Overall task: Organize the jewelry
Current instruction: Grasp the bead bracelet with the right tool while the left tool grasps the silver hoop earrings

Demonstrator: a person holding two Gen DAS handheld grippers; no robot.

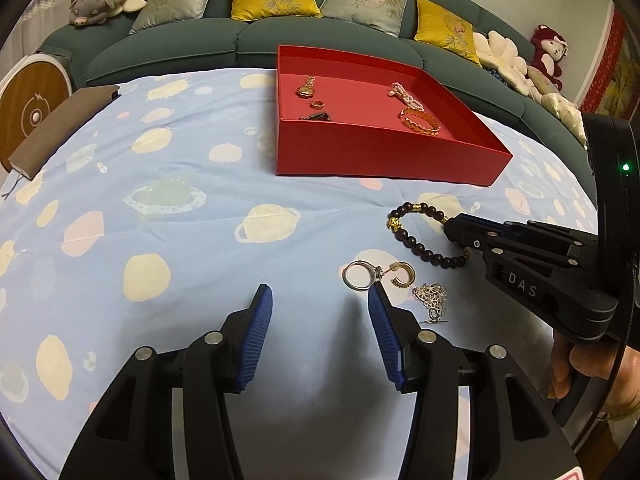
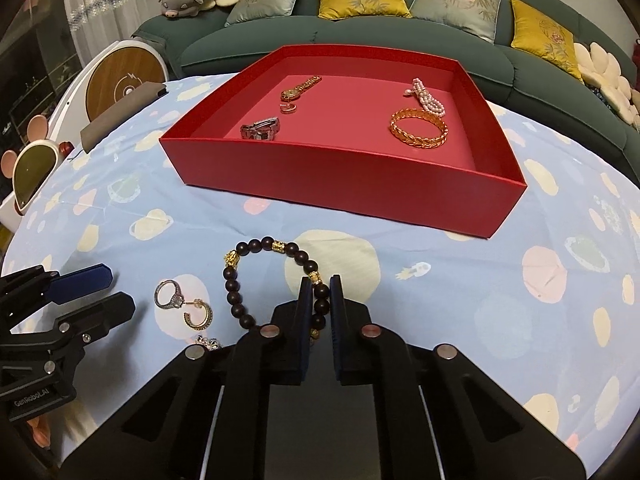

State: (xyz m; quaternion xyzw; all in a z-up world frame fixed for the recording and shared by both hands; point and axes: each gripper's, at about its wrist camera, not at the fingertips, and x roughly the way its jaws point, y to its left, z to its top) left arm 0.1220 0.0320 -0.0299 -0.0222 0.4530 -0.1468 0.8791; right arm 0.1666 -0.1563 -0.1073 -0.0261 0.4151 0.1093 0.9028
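While a green sofa [image 2: 360, 36] with yellow and grey cushions fills the background, the desk [image 1: 200, 208] under its pale blue spotted cloth carries everything else. A red box [image 2: 340, 184] sits on the cloth on the sofa side and serves as the landmark. Inside the box lie a gold bangle [image 2: 418, 128], a pink pearl bracelet [image 2: 426, 98], a gold watch [image 2: 300, 87], a silver watch [image 2: 260, 130] and a small gold hoop [image 2: 287, 108].

On the near side of the box, on the cloth, lies a dark bead bracelet [image 2: 256, 276] with gold charms. The right gripper [image 2: 321, 296] has its jaws pinching one side of this bracelet, the beads caught between the pads. Further from the box than the bracelet rest a silver ring [image 1: 360, 276], a gold hoop earring [image 1: 402, 276] touching it, and a silver flower chain [image 1: 432, 296] just beside them. The left gripper [image 1: 320, 304] stands near the ring with its jaws spread and nothing between them.
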